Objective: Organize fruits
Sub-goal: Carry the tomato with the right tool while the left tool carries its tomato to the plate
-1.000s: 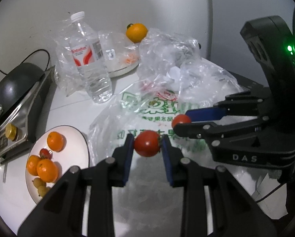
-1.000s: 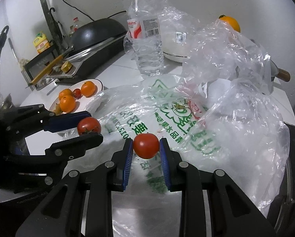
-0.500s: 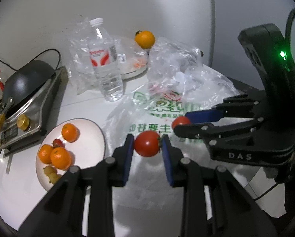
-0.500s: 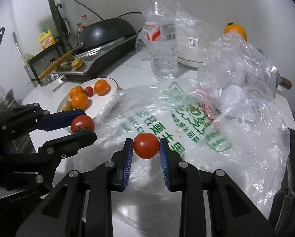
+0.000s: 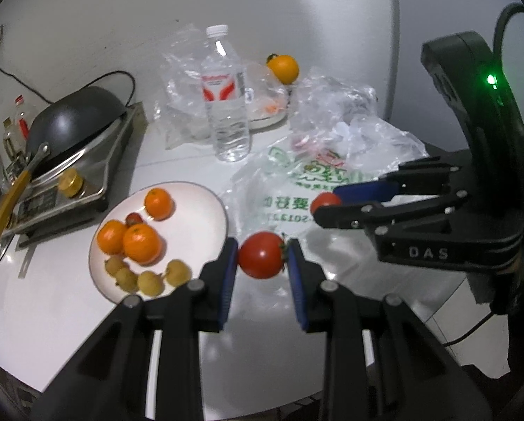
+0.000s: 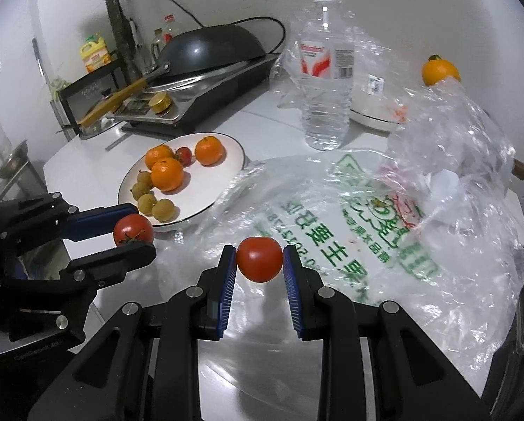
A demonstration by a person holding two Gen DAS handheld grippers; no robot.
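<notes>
I hold my left claw (image 5: 262,263) low and pointing forward over the white table (image 5: 51,315), just beside the near edge of the white plate (image 5: 199,210). It squeezes a red tomato (image 5: 261,254) tight between its two blue pads, and the tomato hangs in the air with its green stem end against the right pad. My right claw (image 6: 259,266) points forward too, over the clear plastic bag (image 6: 332,217) with green writing on it. It grips a second red tomato (image 6: 259,259) between its blue pads, above the bag. From the left camera I see my right claw coming in from the right side, near the left one but not touching it. The plate sits on the table to the left of the bag. On it I see three oranges (image 6: 166,173), one small red fruit (image 6: 184,155) and some little yellow-brown round fruits (image 6: 162,208). A water bottle (image 6: 327,80) stands upright behind the bag. Another orange (image 6: 439,72) sits far back by the wall.
</notes>
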